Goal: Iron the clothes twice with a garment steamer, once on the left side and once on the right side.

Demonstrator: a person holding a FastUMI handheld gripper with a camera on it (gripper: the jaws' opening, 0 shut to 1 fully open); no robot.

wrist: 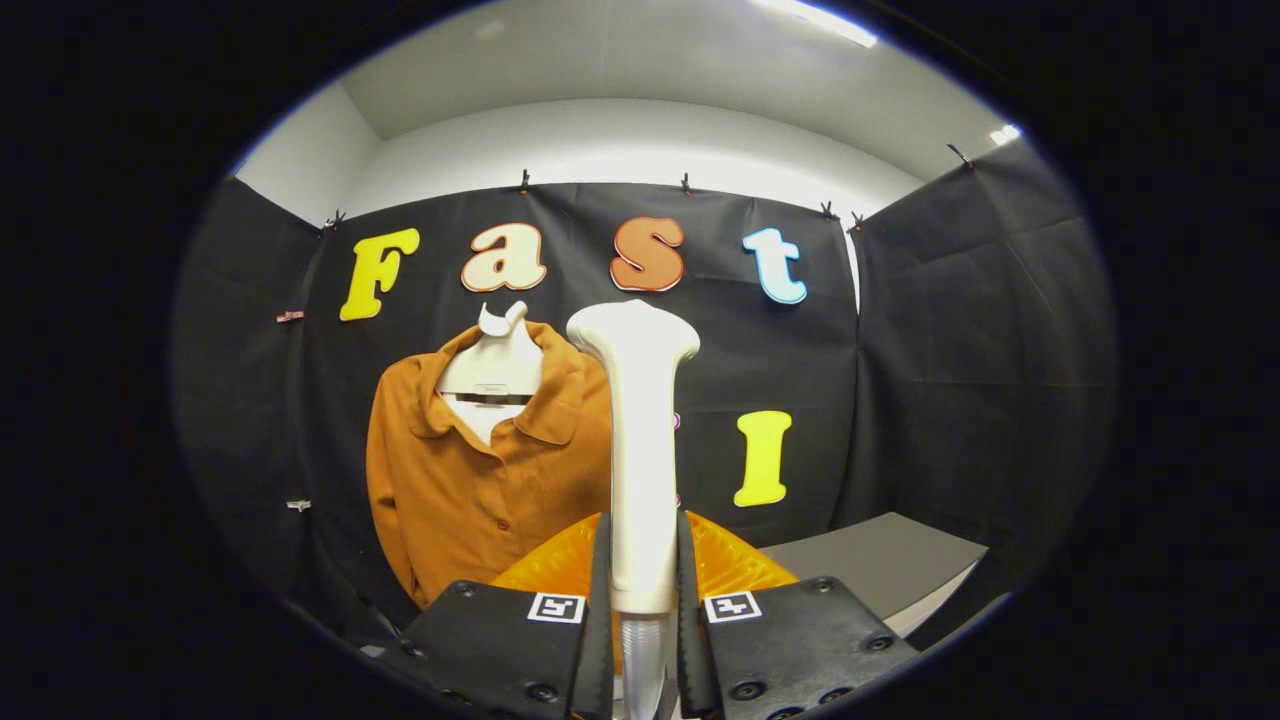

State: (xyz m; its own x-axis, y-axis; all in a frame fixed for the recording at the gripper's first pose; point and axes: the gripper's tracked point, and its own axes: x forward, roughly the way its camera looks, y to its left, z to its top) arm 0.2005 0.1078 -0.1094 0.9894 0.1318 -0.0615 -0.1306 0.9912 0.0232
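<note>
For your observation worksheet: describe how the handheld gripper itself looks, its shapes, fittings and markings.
The gripper has two flat plate-like finger mounts fastened with round screws. Each carries a small square black-and-white marker tag near its inner edge. Two thin upright fingers rise from between them.

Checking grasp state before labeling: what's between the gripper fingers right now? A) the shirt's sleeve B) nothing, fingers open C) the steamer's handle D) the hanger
C: the gripper has both fingers pressed on the white garment steamer handle, held upright; the orange shirt hangs beyond the fingers on its hanger, untouched.
</note>
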